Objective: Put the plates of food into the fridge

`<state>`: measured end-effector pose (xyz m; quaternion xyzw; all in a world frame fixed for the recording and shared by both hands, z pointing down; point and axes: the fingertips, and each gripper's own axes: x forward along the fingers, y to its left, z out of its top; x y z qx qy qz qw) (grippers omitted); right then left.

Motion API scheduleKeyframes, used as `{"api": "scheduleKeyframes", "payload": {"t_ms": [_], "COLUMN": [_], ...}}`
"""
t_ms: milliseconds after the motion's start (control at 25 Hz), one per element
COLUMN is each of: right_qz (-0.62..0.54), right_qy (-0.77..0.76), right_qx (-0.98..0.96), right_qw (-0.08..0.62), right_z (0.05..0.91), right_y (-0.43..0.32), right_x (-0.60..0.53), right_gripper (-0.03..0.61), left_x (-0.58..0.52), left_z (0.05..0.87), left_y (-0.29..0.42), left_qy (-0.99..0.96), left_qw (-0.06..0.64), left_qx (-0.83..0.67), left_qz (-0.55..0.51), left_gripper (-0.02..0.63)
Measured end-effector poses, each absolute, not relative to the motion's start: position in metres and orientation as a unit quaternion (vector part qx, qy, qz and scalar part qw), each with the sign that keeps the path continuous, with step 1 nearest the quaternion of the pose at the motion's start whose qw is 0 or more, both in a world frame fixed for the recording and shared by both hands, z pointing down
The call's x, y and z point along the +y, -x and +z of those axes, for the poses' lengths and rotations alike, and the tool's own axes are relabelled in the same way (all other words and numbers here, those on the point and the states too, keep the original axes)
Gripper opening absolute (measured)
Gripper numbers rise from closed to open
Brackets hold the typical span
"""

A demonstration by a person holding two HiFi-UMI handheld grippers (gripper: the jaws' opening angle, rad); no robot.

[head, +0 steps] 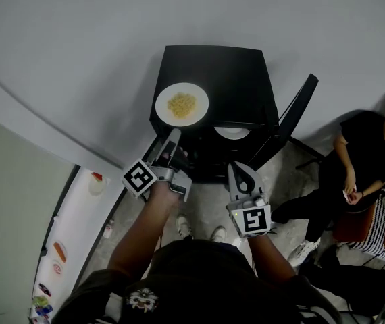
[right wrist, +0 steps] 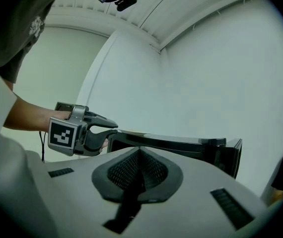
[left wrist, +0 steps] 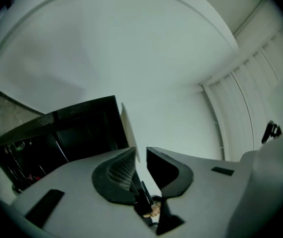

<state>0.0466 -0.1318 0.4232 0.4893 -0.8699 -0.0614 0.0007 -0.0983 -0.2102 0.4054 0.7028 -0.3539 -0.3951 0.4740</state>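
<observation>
Plate of yellow food (head: pixel 182 104) sits on top of the black mini fridge (head: pixel 240 66), near its front-left corner, so not stowed yet. What looks like a second white plate (head: pixel 232 132) is inside the open front, on a shelf, only partly visible; can't tell what's on it. Fridge door (head: pixel 295 110) is swung wide open to the right.

My read: roughly halfway. One plate in, one to go, then shut the door.

Left gripper (head: pixel 173 138) is at the front-left edge of the fridge top, just short of the plate. Its own view shows it rolled on its side, jaws a narrow crack apart with nothing between them, only wall visible through the gap, and the plate rim edge-on just beyond the tips. No grip on the plate yet.

Right gripper (head: pixel 238 170) hangs in front of the open fridge, below the shelf plate, jaws fully closed on nothing, roughly level and pointing at the fridge.

Seated person (head: pixel 365 157) off to the right, well clear of the door
</observation>
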Motion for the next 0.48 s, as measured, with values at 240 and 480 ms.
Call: {"api": "scheduleKeyframes", "payload": {"t_ms": [240, 480], "right_qz": [-0.069, -0.070], "right_qy": [-0.484, -0.486], "right_qx": [-0.872, -0.871], "right_qw": [0.004, 0.007], "right_z": [0.424, 0.425], "right_y": [-0.043, -0.045], "right_x": [-0.131, -0.131], "right_gripper": [0.023, 0.023], "left_x": [-0.221, -0.233], "left_z": [0.409, 0.414], "left_y": [0.099, 0.102], "left_qy": [-0.663, -0.631], "left_qw": [0.529, 0.562], "left_qx": [-0.334, -0.343], "left_qz": [-0.412, -0.411], "left_gripper": [0.153, 0.154]}}
